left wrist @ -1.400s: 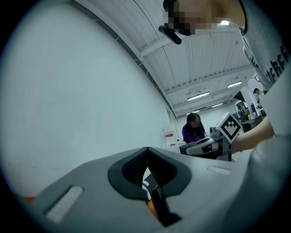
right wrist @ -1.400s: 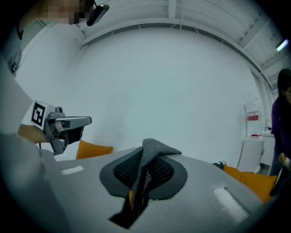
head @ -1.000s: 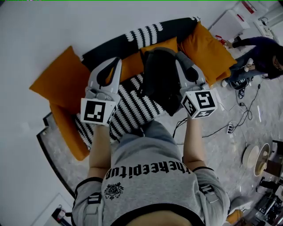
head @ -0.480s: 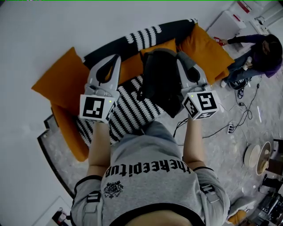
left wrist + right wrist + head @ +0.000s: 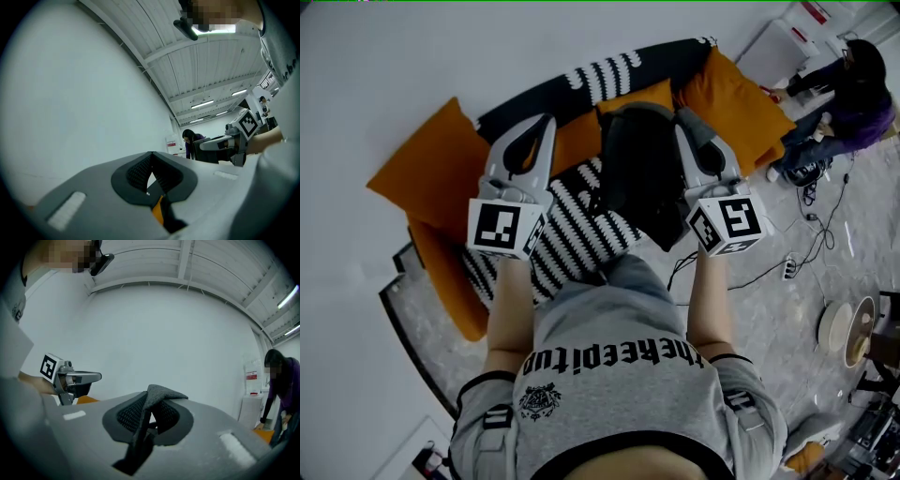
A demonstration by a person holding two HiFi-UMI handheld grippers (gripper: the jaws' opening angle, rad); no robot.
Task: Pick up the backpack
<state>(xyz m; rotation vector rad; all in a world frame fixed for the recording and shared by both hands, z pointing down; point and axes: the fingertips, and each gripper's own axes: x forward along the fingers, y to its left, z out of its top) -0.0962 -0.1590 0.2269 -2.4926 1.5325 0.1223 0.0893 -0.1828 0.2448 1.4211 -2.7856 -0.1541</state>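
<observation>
Backpack (image 5: 639,173) hangs from the right gripper (image 5: 682,120), in front of the sofa (image 5: 581,230) and between the two grippers. The right gripper's jaws are clamped on a dark strap (image 5: 157,394) of the backpack. The left gripper (image 5: 546,124) is closed with nothing between its jaws. It is held beside the backpack and apart from it. Status: grasp made, and the backpack appears lifted off the sofa seat. Whether its lower edge is fully free cannot be confirmed. Remaining: at most, raise it fully clear.
</observation>
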